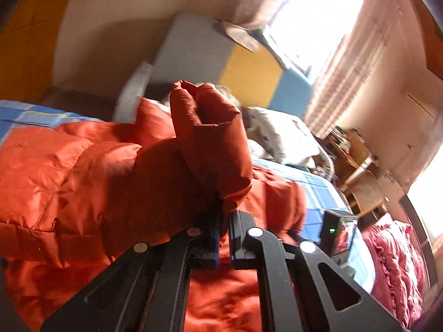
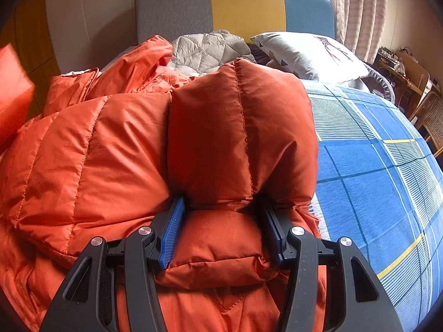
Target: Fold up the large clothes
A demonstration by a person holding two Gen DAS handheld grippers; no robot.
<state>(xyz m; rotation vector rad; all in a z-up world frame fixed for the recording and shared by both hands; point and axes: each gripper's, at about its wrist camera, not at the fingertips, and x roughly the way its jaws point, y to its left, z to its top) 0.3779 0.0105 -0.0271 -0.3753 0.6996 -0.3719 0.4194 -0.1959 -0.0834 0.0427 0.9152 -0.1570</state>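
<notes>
one orange down jacket (image 2: 97, 149), glossy nylon, stitched into puffy channels, lies heaped on the blue plaid bedsheet (image 2: 373, 171). left gripper (image 1: 224, 221): jaws nearly together, pinching a bunched fold of the jacket, raised. right gripper (image 2: 221, 232): blue ribbed pads about half apart, pressed into a thick padded section. one white pillow (image 2: 307, 52), one grey quilted blanket (image 2: 207, 49) near the three-colour headboard (image 2: 243, 8).
</notes>
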